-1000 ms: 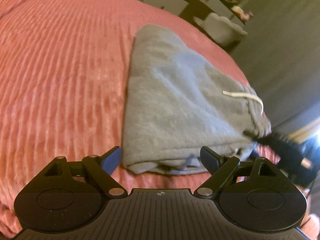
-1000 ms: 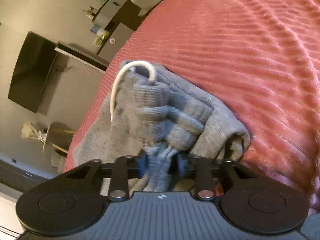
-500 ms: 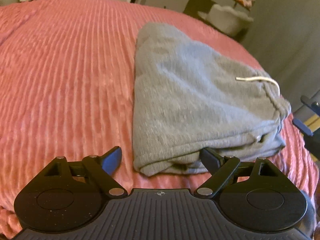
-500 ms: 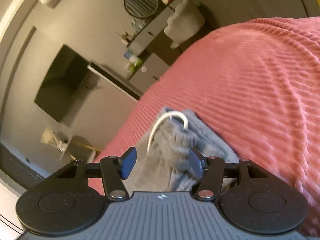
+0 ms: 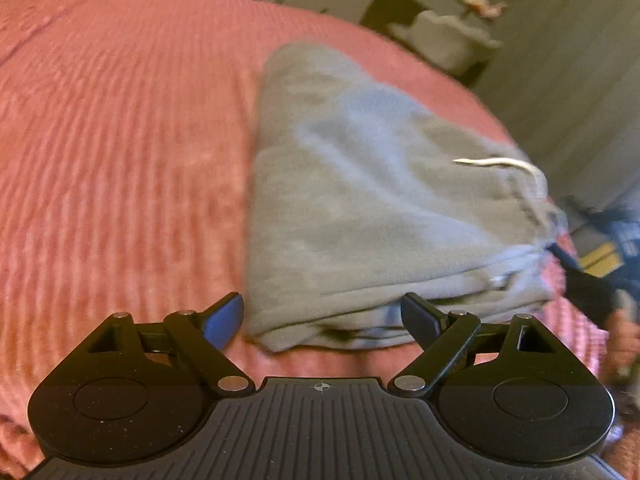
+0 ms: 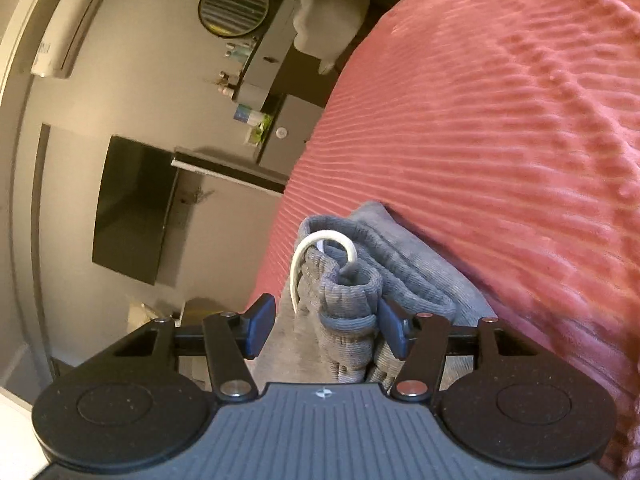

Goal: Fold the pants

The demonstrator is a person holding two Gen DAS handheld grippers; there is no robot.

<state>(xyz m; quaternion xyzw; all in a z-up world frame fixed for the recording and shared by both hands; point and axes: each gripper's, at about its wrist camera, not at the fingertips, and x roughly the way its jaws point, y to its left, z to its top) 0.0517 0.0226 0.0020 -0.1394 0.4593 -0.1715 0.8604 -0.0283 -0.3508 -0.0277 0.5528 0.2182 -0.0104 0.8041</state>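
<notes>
The grey pants (image 5: 360, 216) are sitting folded into a thick bundle on the bed, on top of the ribbed pink bedspread (image 5: 120, 140), over toward the bed's edge. The white drawstring (image 5: 504, 164) is poking out on top near the waistband end.

The left gripper (image 5: 322, 318) has its jaws spread wide and isn't holding anything; the near folded edge of the pants lies right between and just ahead of the fingertips.

The right gripper (image 6: 326, 322) is at the waistband end, jaws parted with the bunched ribbed waistband (image 6: 352, 300) sitting in the gap. The right pad looks like it's touching the fabric while the left one stands clear, so it's not a pinch. The left view is pretty blurry.
</notes>
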